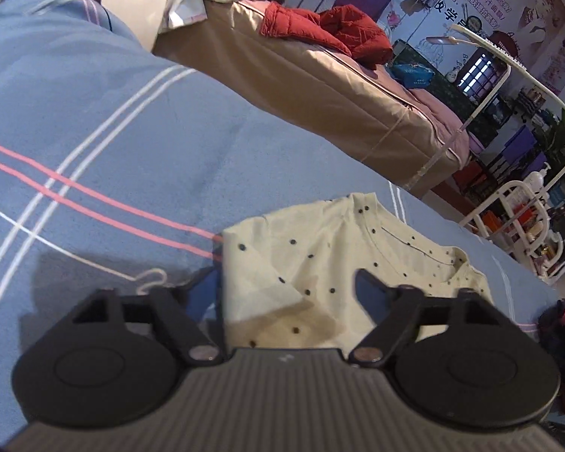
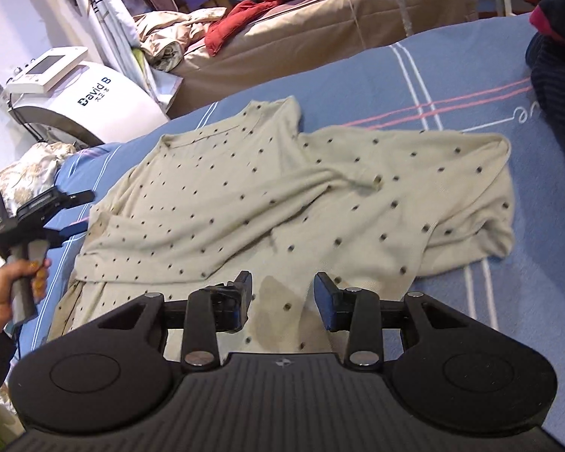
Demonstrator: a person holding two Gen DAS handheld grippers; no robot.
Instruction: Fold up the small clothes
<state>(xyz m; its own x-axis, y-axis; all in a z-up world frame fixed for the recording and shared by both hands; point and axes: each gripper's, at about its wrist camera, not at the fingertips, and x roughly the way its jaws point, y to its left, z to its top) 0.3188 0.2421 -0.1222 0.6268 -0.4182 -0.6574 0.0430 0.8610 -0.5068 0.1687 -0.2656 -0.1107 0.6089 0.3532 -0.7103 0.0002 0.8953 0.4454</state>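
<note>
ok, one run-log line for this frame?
stage: fold not begun | dotted shirt: spread, rumpled, on blue sheet | left gripper: open, at shirt edge | right gripper: open over hem

Both grippers are showing matte black bodies: two round discs flanking a ribbed grey-black plate with a small white mark, black link arms pinned by silver screws, and dark blue pads. At the lower left of the right wrist view, a hand (image 2: 3, 293) in a dark sleeve is wearing orange nail polish — gripping a grey handle.

Cluttered room, two beds.
Blue striped sheet (image 2: 452, 86) nearest; tan bed (image 1: 320, 86) beyond with red jacket (image 1: 331, 30); white machine (image 2: 94, 90) by wall.
</note>
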